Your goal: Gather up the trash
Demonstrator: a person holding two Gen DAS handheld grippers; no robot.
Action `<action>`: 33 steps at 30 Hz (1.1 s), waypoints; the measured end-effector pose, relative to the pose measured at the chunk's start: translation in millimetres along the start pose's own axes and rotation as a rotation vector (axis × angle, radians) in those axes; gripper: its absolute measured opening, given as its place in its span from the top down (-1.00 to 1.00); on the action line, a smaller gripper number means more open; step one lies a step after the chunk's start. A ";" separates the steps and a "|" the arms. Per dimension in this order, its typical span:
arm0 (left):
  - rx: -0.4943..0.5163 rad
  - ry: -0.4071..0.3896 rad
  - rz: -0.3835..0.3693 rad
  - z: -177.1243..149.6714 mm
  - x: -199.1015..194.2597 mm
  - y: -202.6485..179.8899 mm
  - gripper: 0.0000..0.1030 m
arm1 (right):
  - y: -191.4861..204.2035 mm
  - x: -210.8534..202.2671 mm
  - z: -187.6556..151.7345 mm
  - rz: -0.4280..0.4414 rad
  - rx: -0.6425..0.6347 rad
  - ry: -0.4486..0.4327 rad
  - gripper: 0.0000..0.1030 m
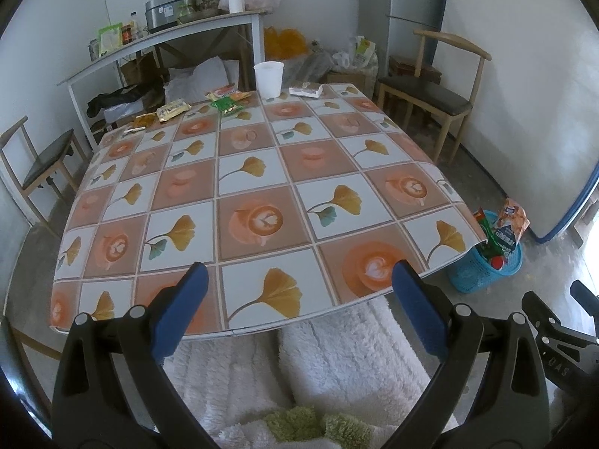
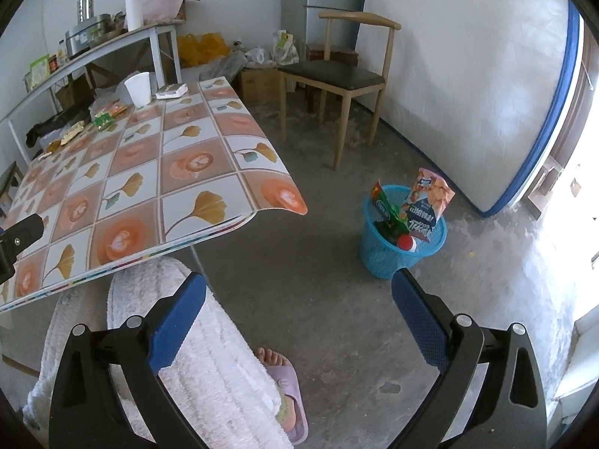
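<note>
**Both grippers empty above the near edge; trash at the far edge and in the basket**

Your left gripper [image 1: 299,284] hangs over the near edge of the tabletop [image 1: 262,172], its blue pads spread wide with nothing between them. Your right gripper [image 2: 299,295] is off the tabletop's right edge, over the bare floor [image 2: 318,299], equally wide apart and empty. The remaining trash lies along the far edge: a green wrapper [image 1: 225,105], a yellow wrapper [image 1: 171,110] nearer the far-left corner, a white cup [image 1: 268,79] standing upright, and a flat white box [image 1: 306,90] just beside it. The blue basket [image 2: 400,252] stands on the floor, off the near-right corner, already holding a snack bag [image 2: 426,202], a green packet [image 2: 385,205] and a red-capped bottle [image 2: 406,243].
</note>
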State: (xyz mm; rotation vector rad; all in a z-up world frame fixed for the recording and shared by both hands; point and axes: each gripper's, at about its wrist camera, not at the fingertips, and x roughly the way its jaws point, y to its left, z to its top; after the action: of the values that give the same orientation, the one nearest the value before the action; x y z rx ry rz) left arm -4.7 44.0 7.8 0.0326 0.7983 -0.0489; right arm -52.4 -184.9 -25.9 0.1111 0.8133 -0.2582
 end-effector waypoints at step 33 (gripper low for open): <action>0.019 -0.005 -0.019 5.4 -4.0 -14.5 -0.84 | -16.3 -7.0 2.0 -0.017 0.043 -0.021 -0.88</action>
State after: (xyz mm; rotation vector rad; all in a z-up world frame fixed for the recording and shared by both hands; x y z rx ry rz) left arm -4.4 29.4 14.2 0.0432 0.7933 -0.0743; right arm -60.0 -199.7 -19.4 0.1419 0.7886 -0.2929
